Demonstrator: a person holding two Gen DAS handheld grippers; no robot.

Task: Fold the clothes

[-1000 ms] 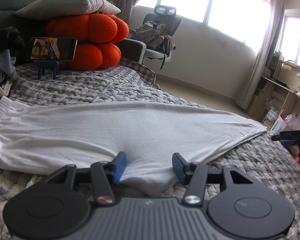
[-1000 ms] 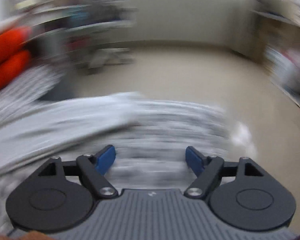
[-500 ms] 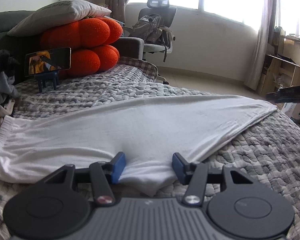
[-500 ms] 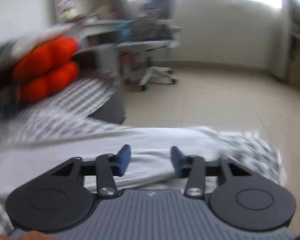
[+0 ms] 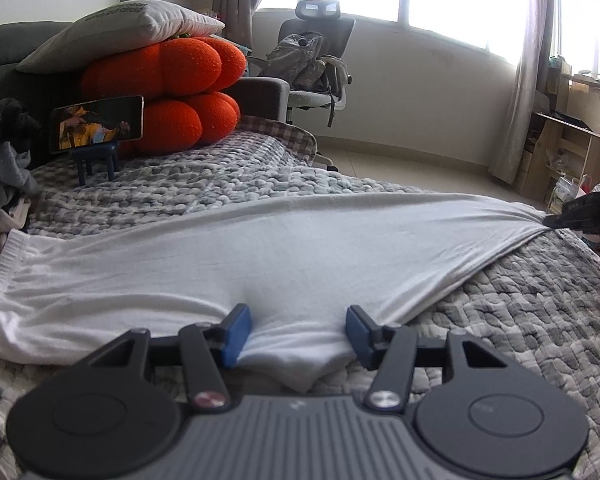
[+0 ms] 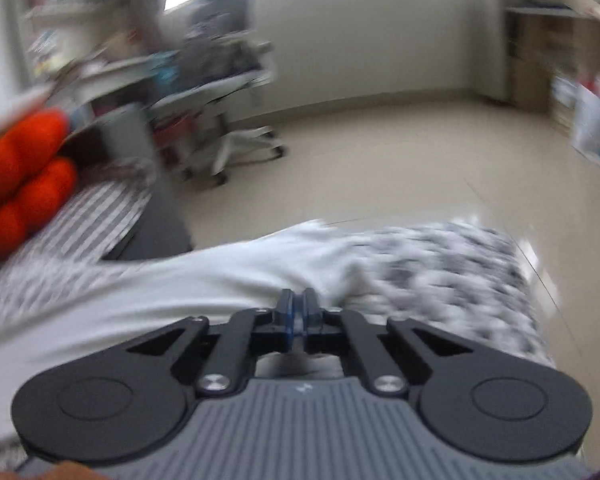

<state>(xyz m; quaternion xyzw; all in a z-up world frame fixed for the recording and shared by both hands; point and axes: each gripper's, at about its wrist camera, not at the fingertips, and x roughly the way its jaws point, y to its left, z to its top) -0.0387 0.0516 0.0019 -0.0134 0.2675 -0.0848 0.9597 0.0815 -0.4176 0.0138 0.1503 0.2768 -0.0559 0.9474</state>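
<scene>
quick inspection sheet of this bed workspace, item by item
surface: grey-and-white quilted bedspread, rumpled.
job's things: white knit garment spread flat across it.
clutter: pile of dark and grey clothes at far left; phone on a blue stand; orange round cushions under a white pillow.
grippers: left gripper open, straddling a garment corner; right gripper shut on the garment's other end.
cables: nothing seen.
surroundings: office chair carrying a backpack, windows, shelves.

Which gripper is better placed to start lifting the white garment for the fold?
Right. The right gripper is already shut on the white garment; the left gripper is open, straddling its near edge.
</scene>
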